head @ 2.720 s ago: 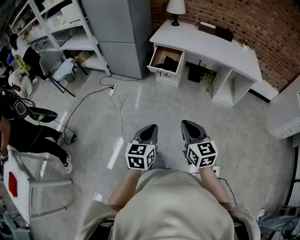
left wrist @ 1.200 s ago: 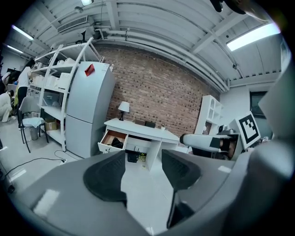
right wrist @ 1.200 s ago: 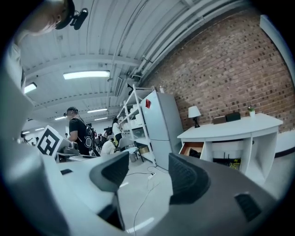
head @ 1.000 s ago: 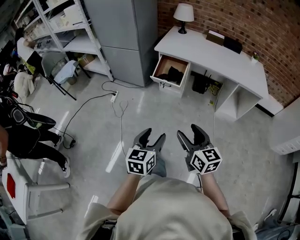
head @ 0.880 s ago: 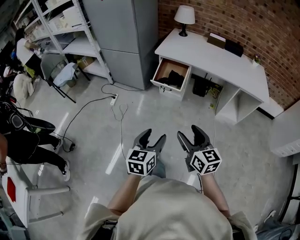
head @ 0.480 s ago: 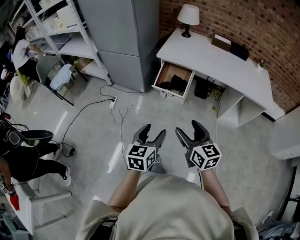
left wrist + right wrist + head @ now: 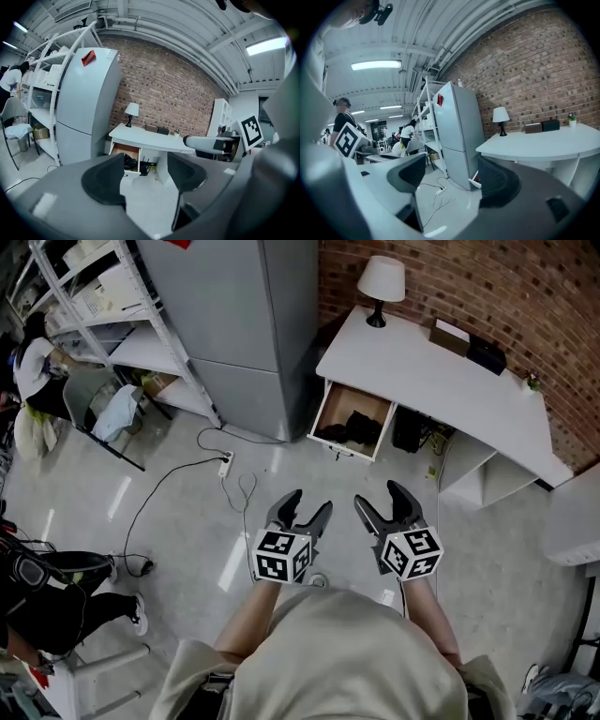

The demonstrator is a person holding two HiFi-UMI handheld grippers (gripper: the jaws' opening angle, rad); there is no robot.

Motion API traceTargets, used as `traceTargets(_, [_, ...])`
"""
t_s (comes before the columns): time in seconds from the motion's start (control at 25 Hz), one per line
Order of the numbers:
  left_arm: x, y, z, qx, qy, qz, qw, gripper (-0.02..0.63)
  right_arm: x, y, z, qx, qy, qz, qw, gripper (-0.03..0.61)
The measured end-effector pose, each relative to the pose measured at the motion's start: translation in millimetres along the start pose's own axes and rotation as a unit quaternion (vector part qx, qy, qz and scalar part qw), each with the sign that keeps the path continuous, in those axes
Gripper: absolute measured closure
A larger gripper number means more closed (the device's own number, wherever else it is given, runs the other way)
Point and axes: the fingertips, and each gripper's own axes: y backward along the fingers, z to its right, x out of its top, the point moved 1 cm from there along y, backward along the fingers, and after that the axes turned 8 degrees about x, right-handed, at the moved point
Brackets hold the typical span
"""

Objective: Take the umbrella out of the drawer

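The head view shows a white desk (image 7: 441, 371) against a brick wall, its drawer (image 7: 330, 405) pulled open. A dark bundle, the umbrella (image 7: 357, 430), lies inside. Both grippers hover over bare floor, well short of the drawer. My left gripper (image 7: 307, 503) is open and empty, and so is my right gripper (image 7: 379, 498). In the left gripper view the open drawer (image 7: 123, 151) with the dark umbrella (image 7: 129, 162) shows far off between the parted jaws of the left gripper (image 7: 145, 174). The right gripper (image 7: 452, 182) points past the desk (image 7: 543, 140).
A tall grey cabinet (image 7: 246, 324) stands left of the desk, with metal shelving (image 7: 103, 315) beyond it. A power strip and cable (image 7: 226, 463) trail across the floor. A lamp (image 7: 382, 282) and dark boxes (image 7: 487, 353) sit on the desk. A seated person (image 7: 42, 592) is at the left.
The desk and open drawer have drawn nearer in the head view. Both grippers' jaws, together in the oldest frame, now stand apart.
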Motion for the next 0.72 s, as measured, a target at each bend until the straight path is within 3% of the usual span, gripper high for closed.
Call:
traceTargets(0.32, [13, -34, -36, -0.003, -0.003, -0.006, 1.0000, 0.339, 3, -38, 26, -0.016, -0.028, 0.015, 0.999, 0.243])
traceTargets(0.72, [8, -89, -50, -0.001, -0.009, -0.036, 0.9993, 0.337, -21, -68, 73, -0.020, -0.049, -0.023, 0.998, 0.244])
